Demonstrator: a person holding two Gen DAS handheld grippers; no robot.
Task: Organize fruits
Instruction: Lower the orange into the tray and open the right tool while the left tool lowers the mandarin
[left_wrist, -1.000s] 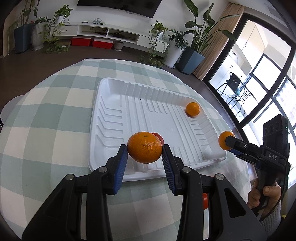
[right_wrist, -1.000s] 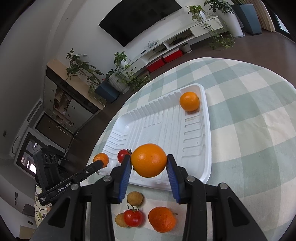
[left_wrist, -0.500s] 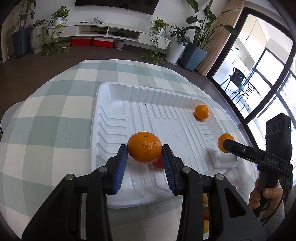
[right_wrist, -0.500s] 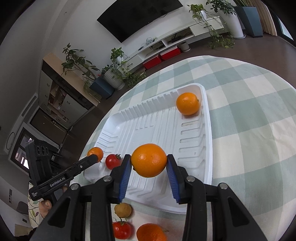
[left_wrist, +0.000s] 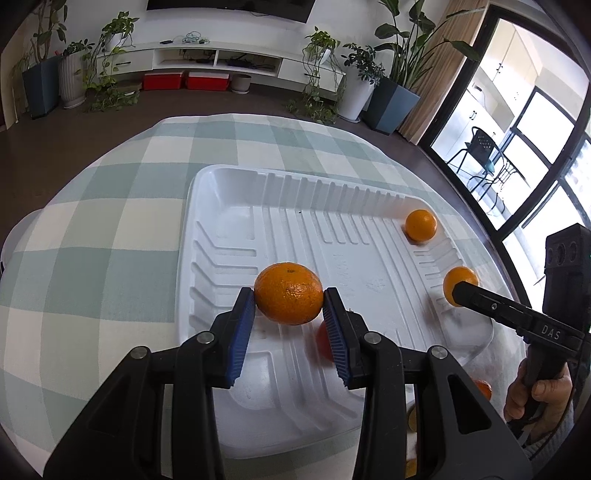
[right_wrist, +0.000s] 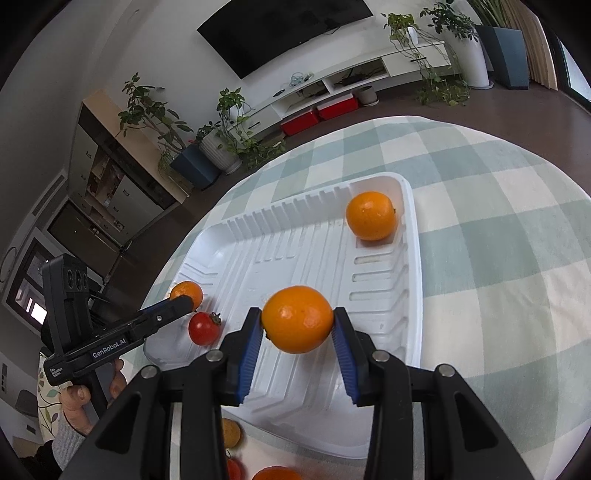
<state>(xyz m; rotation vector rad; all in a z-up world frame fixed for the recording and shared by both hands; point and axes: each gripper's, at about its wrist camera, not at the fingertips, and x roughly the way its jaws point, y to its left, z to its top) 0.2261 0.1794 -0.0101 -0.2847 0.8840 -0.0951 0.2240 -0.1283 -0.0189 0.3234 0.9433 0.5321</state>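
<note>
Both grippers were clamped on fruit above the white tray (left_wrist: 207, 206): left gripper (left_wrist: 289, 312) squeezed a mandarin (left_wrist: 288, 292), right gripper (right_wrist: 297, 326) an orange (right_wrist: 297, 319), both pinched across the middle, likely for drop-off beside the tray's lone orange (right_wrist: 371, 216)

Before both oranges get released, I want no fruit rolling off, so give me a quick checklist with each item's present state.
1. Left gripper clamped on its orange: ok.
2. Right gripper clamped on its orange: ok.
3. Both held oranges above the white foam tray, not the checked tablecloth: ok.
4. Drop spot under the left orange free: not ok, a tomato lies just beside and below it.
5. Drop spot under the right orange free: ok, bare tray; the loose orange sits in the far corner.
6. Height above the tray floor: cannot tell.
</note>
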